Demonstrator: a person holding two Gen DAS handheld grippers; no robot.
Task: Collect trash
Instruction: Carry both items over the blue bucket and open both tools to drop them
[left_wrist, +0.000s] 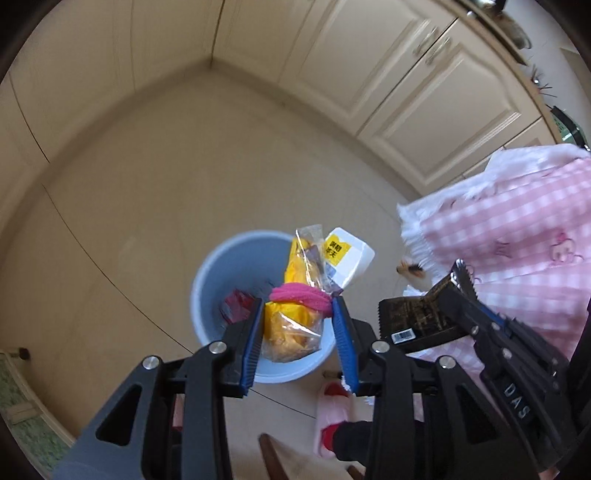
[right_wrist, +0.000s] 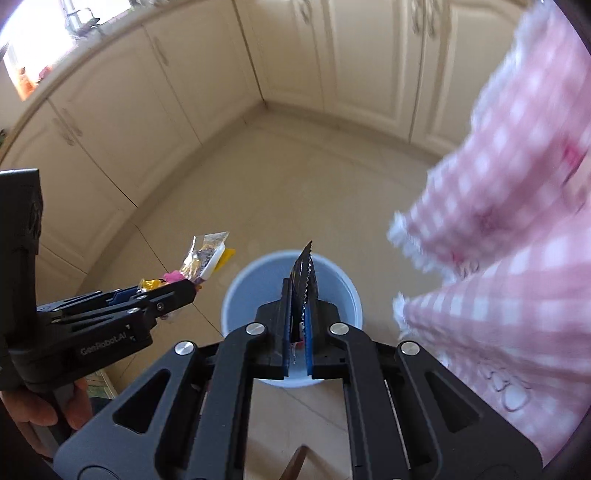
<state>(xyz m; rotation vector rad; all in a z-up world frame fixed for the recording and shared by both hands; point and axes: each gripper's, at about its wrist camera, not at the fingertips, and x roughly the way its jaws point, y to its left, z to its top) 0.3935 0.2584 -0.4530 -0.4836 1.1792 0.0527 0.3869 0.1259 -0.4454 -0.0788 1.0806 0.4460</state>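
A light blue bin (left_wrist: 218, 266) stands on the floor below both grippers, with a red wrapper (left_wrist: 236, 308) inside; it also shows in the right wrist view (right_wrist: 343, 291). My left gripper (left_wrist: 299, 306) is shut on a bundle of trash (left_wrist: 295, 325): a yellow plastic bag, a pink cloth and a white carton (left_wrist: 351, 258), held over the bin. My right gripper (right_wrist: 298, 291) is shut on a dark foil wrapper (right_wrist: 306, 273) with a serrated edge, right above the bin. That dark wrapper (left_wrist: 417, 314) and the right gripper show at the right of the left wrist view.
Cream cabinet doors (left_wrist: 406, 74) line the walls around a beige tiled floor (left_wrist: 166, 184). A table with a pink checked cloth (left_wrist: 517, 240) hangs close on the right. A pink slipper (left_wrist: 332, 417) and a wooden chair part (left_wrist: 269, 458) sit below.
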